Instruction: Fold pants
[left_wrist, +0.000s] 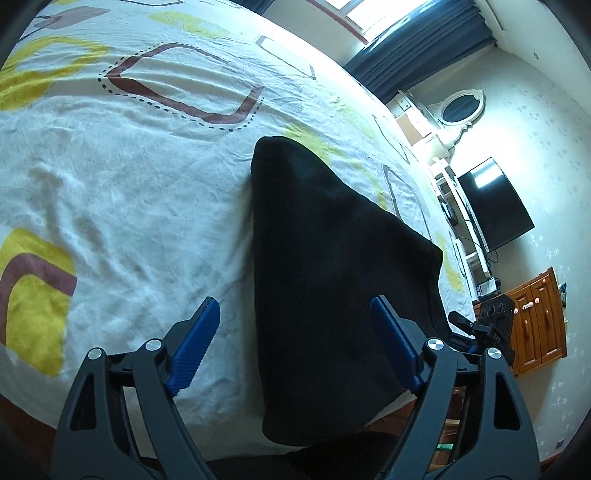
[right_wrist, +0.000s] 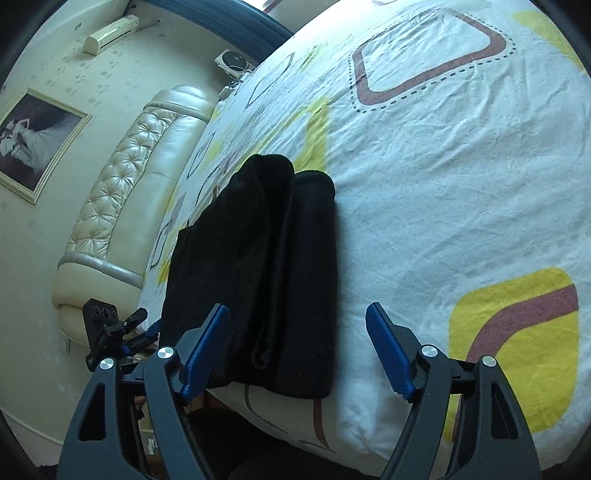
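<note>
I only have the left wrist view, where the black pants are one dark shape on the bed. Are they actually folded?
Observer: Yes. In the right wrist view the pants show as stacked layers with rounded fold edges at the far end.
Operator: Is the right tongs holding them?
Observer: No. The right tongs are open, with the pants' near edge lying between the fingers and nothing clamped.
Operator: What's past the pants on that side?
Observer: A cream tufted headboard, with a framed picture on the wall beside it.
Operator: And my left tongs?
Observer: They show at the pants' left edge in the right wrist view, and your own view shows them open.
</note>
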